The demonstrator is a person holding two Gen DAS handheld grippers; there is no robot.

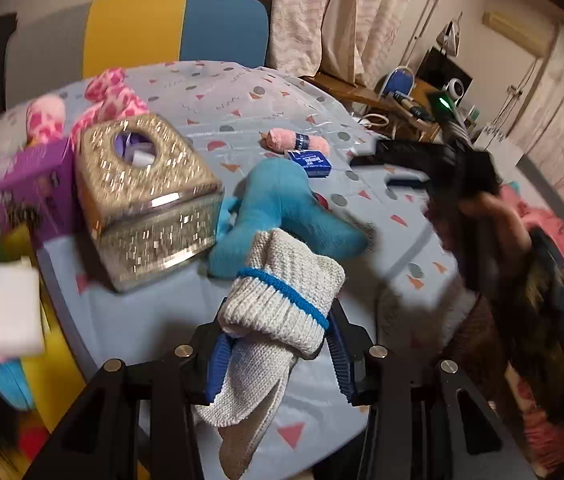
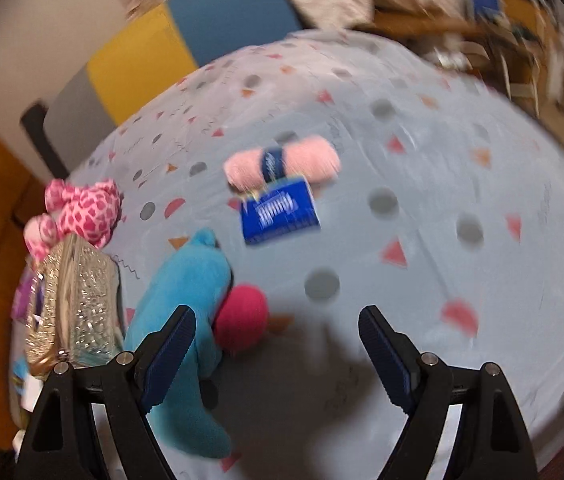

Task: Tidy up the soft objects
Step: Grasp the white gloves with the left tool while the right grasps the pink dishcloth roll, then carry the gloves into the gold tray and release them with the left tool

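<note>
My left gripper (image 1: 278,344) is shut on a grey knitted sock bundle (image 1: 282,300) with a blue band and holds it above the table. A blue plush toy (image 1: 282,208) lies just beyond it, also in the right wrist view (image 2: 186,300) beside a red ball shape (image 2: 242,316). A pink yarn skein (image 2: 282,164) and a blue tissue pack (image 2: 280,210) lie mid-table. A pink spotted plush (image 2: 82,208) lies at the left. My right gripper (image 2: 278,356) is open and empty above the table, and shows blurred in the left wrist view (image 1: 401,164).
A glittery gold tissue box (image 1: 146,196) and a purple box (image 1: 30,184) stand at the table's left. A bin of soft items with a white block (image 1: 14,308) is at the far left. A yellow, blue and grey chair (image 1: 142,28) stands behind the patterned tablecloth (image 2: 441,184).
</note>
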